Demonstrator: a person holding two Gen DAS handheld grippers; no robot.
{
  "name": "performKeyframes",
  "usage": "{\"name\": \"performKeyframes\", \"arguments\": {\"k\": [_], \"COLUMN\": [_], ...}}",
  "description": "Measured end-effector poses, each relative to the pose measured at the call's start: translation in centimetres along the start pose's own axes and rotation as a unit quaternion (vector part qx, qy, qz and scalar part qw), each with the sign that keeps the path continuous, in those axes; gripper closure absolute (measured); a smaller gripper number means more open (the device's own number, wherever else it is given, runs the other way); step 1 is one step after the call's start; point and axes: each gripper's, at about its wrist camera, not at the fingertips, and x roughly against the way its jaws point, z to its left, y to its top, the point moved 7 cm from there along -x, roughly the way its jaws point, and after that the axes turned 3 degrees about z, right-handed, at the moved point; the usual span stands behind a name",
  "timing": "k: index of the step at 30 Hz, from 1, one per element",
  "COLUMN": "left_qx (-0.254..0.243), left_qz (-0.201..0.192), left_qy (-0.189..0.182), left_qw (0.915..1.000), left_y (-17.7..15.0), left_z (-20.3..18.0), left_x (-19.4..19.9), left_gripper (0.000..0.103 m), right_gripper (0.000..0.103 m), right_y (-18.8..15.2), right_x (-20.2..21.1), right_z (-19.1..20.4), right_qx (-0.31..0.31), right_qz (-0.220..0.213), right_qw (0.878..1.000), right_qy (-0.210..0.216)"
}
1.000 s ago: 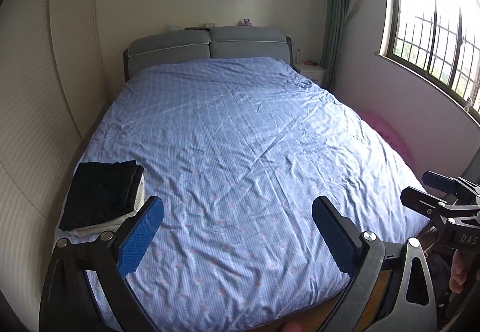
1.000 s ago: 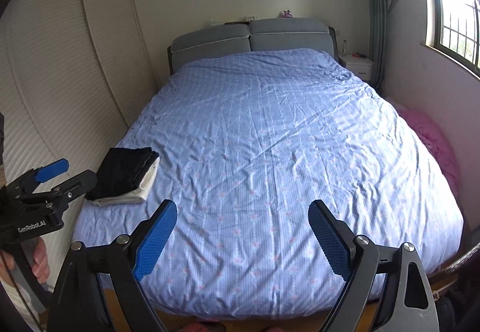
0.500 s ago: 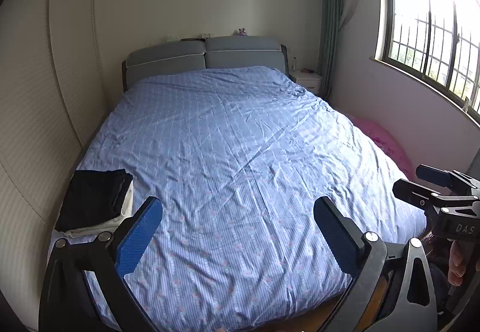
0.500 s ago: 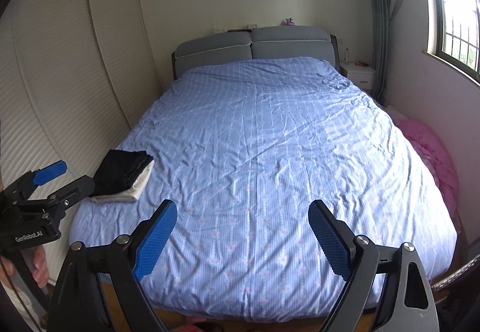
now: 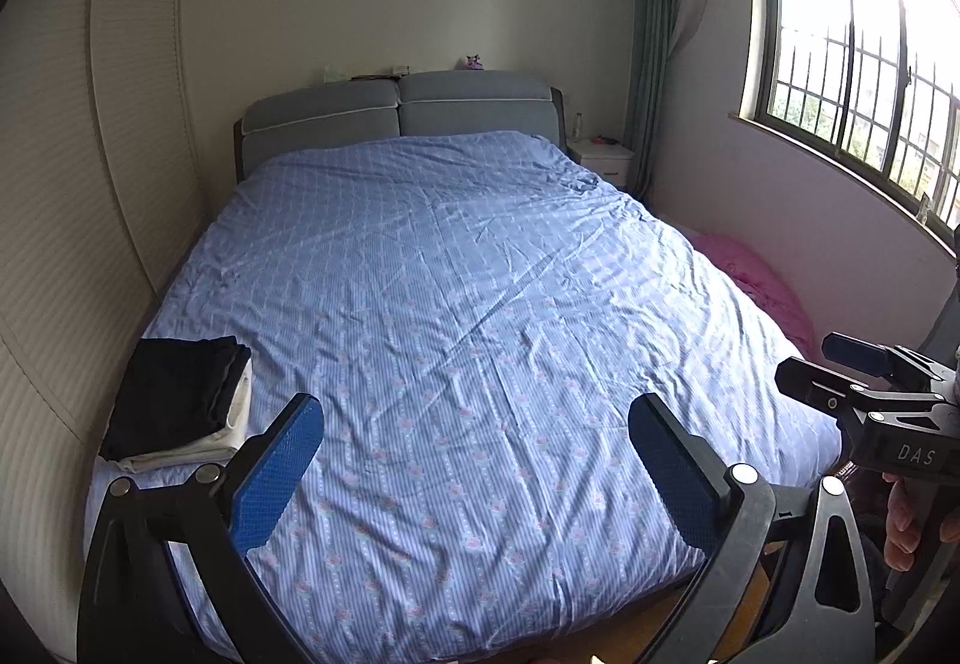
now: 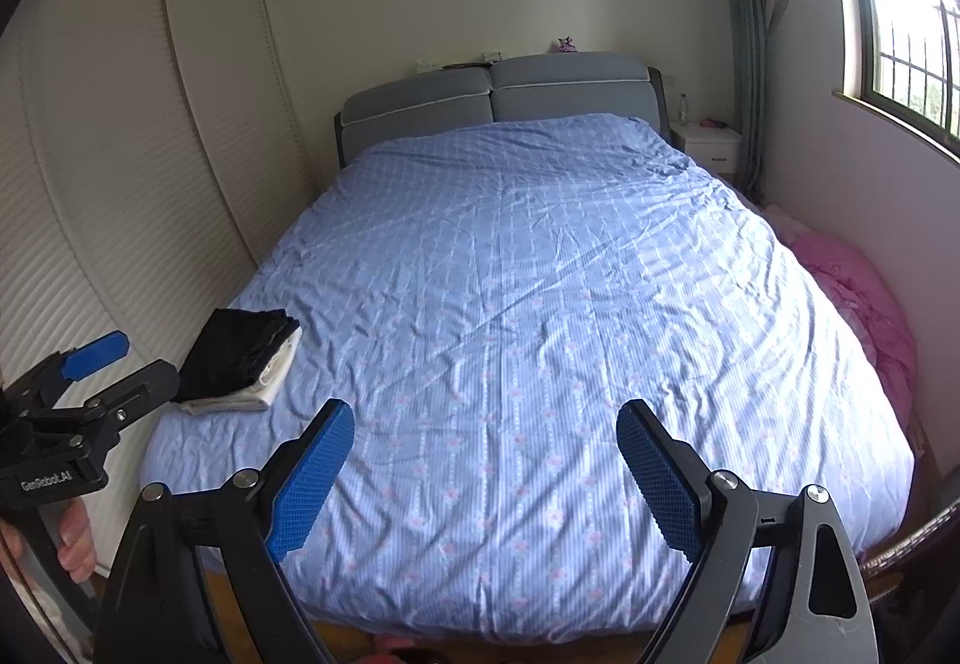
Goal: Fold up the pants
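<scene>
Pants: black folded pants (image 5: pixel 180 394) lie stacked on a folded white garment (image 5: pixel 231 433), near left corner of the bed — a tidy rectangle, edges roughly squared.
Stack position: just beside the left edge of the bed (image 5: pixel 480 304), close to the ribbed wardrobe doors (image 5: pixel 60 184); nothing touches it.
Left gripper (image 5: pixel 474 460): fingers spread wide, nothing between the blue pads, held above the foot of the bed, well apart from the stack.
Right gripper (image 6: pixel 486 460): likewise released, empty, over the near middle of the bed.
Bed surface: blue patterned cover, wrinkled, no other garment spread on it.
Surroundings: grey headboard (image 6: pixel 498 94) far, white nightstand (image 6: pixel 708 142) far right, pink bedding (image 6: pixel 858 292) on the floor at right, barred window (image 5: pixel 852 64) right.
Progress: folding looks done — pants folded and set aside; I judge nothing left unless another pair sits out of view.
</scene>
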Motion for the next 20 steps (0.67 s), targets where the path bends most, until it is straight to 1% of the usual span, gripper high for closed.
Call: {"name": "performKeyframes", "arguments": {"k": [5, 10, 20], "left_qx": [-0.002, -0.001, 0.001], "left_qz": [-0.004, -0.004, -0.004], "left_qy": [0.004, -0.001, 0.007], "left_qw": [1.0000, 1.0000, 1.0000], "left_y": [-0.06, -0.03, -0.13], "left_z": [-0.04, -0.07, 0.14], "left_x": [0.29, 0.38, 0.33], "left_gripper": [0.000, 0.000, 0.000], "right_gripper": [0.013, 0.013, 0.013], "right_y": [0.10, 0.08, 0.19], "right_x": [0.18, 0.26, 0.38], "right_z": [0.10, 0.11, 0.19], "right_qx": [0.001, 0.002, 0.003], "right_qz": [0.000, 0.000, 0.000], "right_qw": [1.000, 1.000, 1.000], "right_qy": [-0.003, -0.004, -0.006]}}
